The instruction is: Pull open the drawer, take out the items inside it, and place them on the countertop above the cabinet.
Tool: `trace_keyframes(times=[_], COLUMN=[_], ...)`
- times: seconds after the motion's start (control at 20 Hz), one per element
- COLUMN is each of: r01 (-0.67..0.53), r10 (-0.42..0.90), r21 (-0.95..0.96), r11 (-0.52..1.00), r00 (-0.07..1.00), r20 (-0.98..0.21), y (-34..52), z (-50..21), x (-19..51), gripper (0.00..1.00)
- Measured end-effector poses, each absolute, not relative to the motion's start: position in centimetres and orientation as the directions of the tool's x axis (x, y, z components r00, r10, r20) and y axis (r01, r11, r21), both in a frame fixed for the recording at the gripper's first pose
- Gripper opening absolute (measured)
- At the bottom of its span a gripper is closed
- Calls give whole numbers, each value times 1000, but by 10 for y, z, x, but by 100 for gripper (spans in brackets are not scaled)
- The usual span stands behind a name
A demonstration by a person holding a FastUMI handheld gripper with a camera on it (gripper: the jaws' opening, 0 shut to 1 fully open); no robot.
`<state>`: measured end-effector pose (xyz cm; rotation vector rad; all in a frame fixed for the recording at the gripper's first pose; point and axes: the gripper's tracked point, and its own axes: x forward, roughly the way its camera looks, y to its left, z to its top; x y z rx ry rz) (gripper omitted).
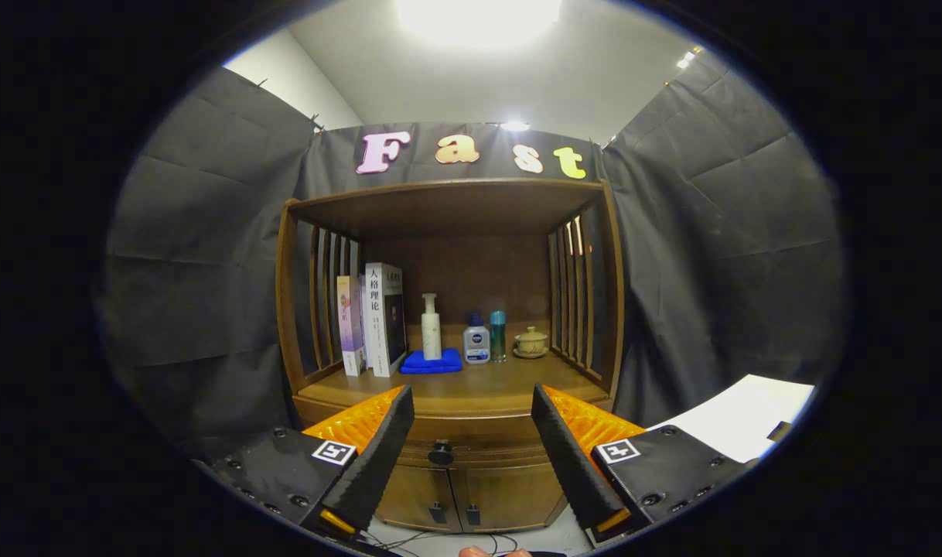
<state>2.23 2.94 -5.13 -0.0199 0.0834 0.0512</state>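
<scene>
Tongs (pixel 472 433) sat closest to me, spread wide with nothing between them, well short of the cabinet (pixel 449 433). Honestly the job hadn't started as far as I could see: the drawer (pixel 471 447) was shut flush, its dark round knob (pixel 440 452) lined up in the gap between the two fingers but beyond them, untouched. Whatever's inside the drawer was hidden, so no idea what had to come out. Everything was left to do: grab the knob, pull, fish the stuff out, put it up top.

Right above the drawer, the wooden tabletop (pixel 502 387) had a bare front strip, which looked like plenty of room to me. Further back from the drawer stood a couple of books (pixel 374 319), a white pump bottle (pixel 431 329) on a folded blue cloth (pixel 432 361), a small white bottle (pixel 476 340), a teal bottle (pixel 498 335) and a little lidded cup (pixel 531 342). Below the drawer were two cupboard doors (pixel 463 493).

Black cloth hung round the booth, bright ceiling light overhead.
</scene>
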Motion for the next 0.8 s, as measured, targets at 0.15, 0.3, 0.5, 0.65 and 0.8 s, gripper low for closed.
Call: trace_keyframes(times=[0.15, 0.3, 0.5, 0.65, 0.8], r01=[-67, -81, -99, -99, -108], r10=[64, 80, 97, 96, 103], r21=[-20, -1, 2, 6, 5], r11=[998, 997, 995, 995, 994], r00=[991, 981, 968, 952, 933], r20=[-122, -178, -233, -292, -346], y=[40, 52, 64, 67, 72], z=[-75, -105, -145, -181, -216], x=[36, 52, 79, 103, 125], gripper=[97, 97, 97, 97, 97])
